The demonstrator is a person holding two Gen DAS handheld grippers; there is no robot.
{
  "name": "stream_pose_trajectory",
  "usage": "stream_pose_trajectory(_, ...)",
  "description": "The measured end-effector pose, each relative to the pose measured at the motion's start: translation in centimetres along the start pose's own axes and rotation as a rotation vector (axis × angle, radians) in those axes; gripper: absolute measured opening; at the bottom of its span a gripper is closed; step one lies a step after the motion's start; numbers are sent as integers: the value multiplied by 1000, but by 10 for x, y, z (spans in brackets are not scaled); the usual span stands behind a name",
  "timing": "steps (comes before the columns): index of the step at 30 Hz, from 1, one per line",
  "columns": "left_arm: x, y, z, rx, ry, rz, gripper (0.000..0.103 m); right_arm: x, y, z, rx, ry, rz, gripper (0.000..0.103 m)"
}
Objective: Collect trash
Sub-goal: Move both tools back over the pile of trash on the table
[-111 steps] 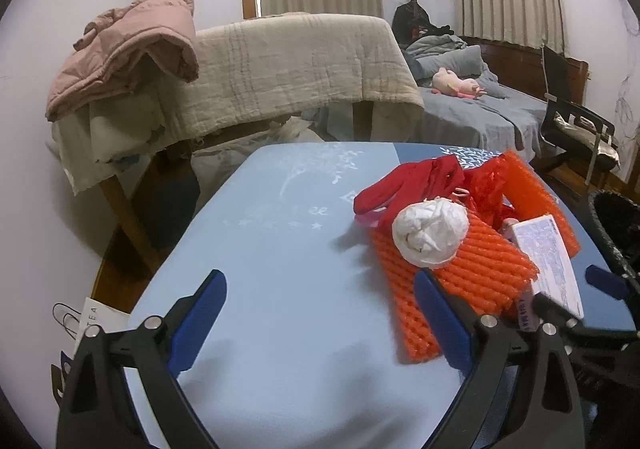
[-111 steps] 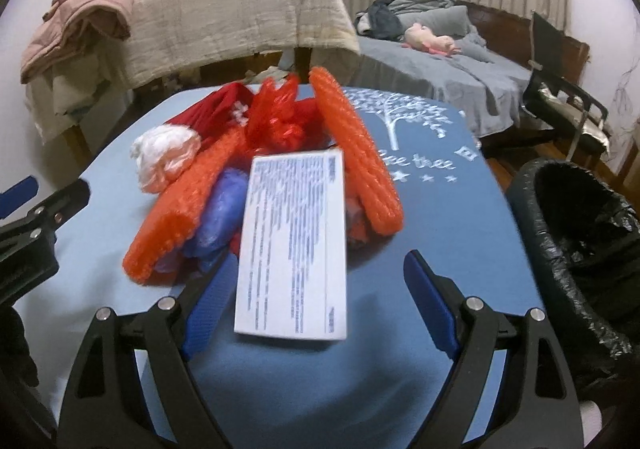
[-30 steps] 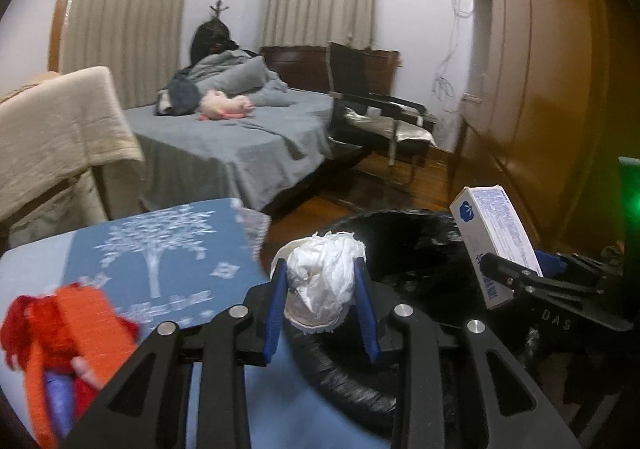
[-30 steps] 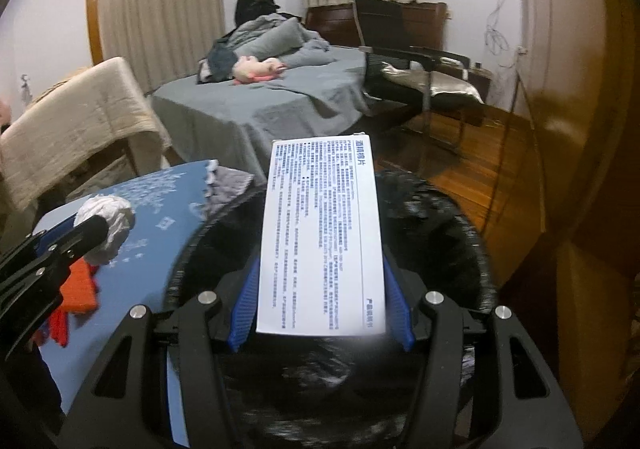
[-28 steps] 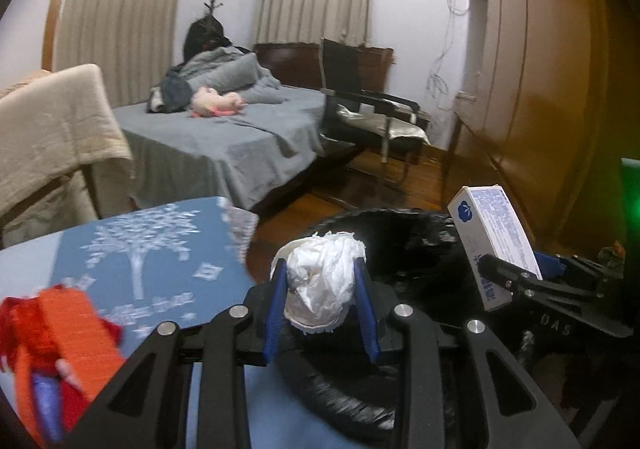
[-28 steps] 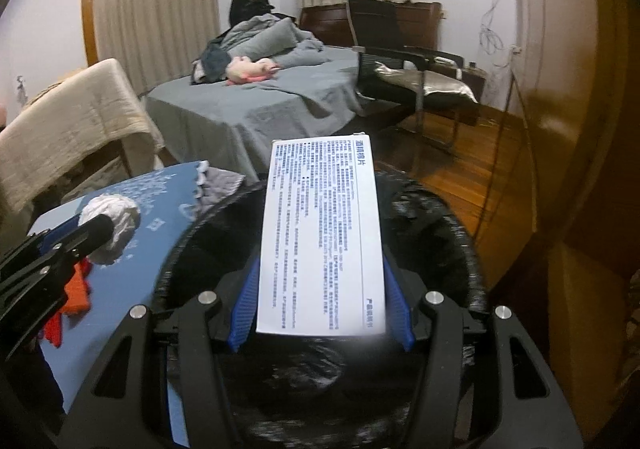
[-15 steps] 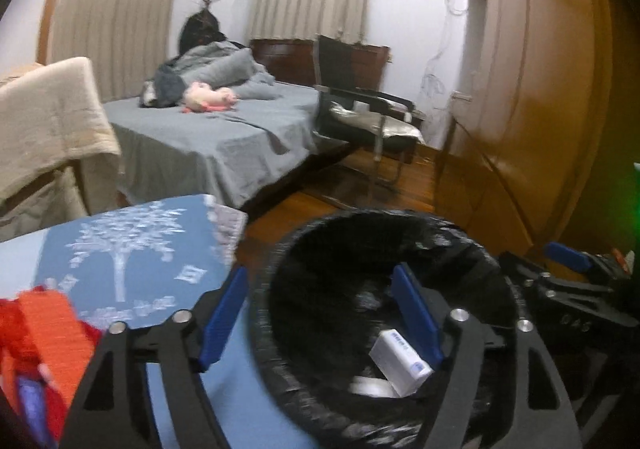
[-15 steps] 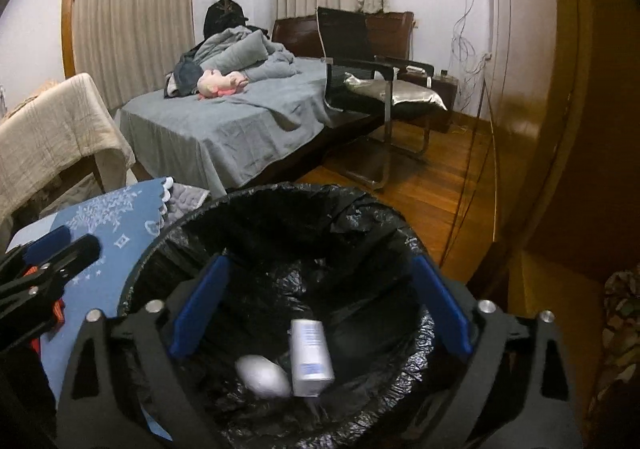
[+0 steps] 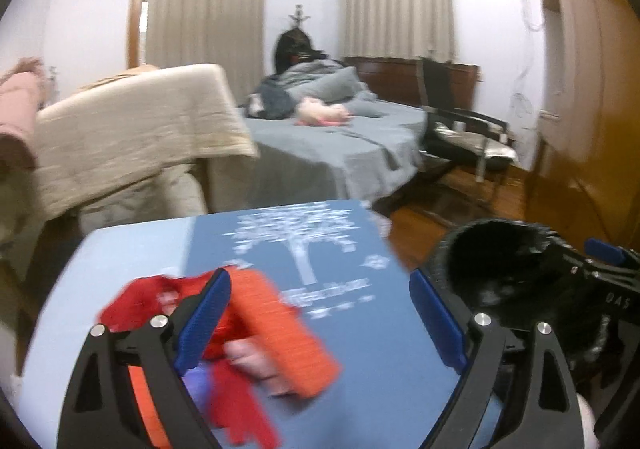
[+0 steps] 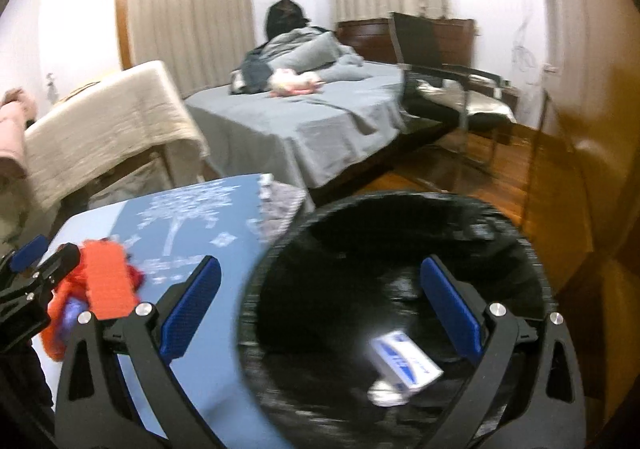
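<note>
My left gripper [image 9: 320, 313] hangs over the blue tablecloth [image 9: 360, 349] with its tree print, its jaws opening wide and nothing between them; the blur of red and orange foam netting trash [image 9: 276, 333] lies on the cloth just behind my left blue pad. My right gripper [image 10: 320, 305] hangs over the black-lined trash bin [image 10: 400, 233] beside the table, its jaws also opening, with nothing clamped. Deep in the bin's black liner lie the small white-and-blue carton [image 10: 408, 363] and, touching it below, a pale wad [image 10: 386, 395] too blurred to identify. From the right wrist view, the remaining orange netting sits at the table's near left, by the tip of my left gripper. A grey-sheeted bed [image 10: 320, 129] and a black chair [image 10: 440, 89] stand behind.
</note>
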State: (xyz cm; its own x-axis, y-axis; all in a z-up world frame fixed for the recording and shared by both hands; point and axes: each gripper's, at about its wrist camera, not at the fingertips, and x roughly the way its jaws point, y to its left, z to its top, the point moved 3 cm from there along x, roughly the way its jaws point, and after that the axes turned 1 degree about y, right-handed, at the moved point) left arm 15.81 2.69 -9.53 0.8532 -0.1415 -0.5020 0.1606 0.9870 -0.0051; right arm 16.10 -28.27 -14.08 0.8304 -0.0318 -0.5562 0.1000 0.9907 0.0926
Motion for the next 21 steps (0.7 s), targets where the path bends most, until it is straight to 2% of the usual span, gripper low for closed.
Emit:
stream_pose_trajectory(9,-20,87,-20,-61,7,151,89,20,95,-3,-84,27,153,97)
stream_pose_trajectory(17,-23,134,-36,-105,30,228,89,40,160,-11,-166,57,233,97)
stream_pose_trajectory(19,-21,140,-38,-110,39,236,89,46,171,-16,-185,69,245,95)
stream_pose_trajectory(21,-19,144,-41,-116,47,242,89,54,185,-22,-211,92,260,84)
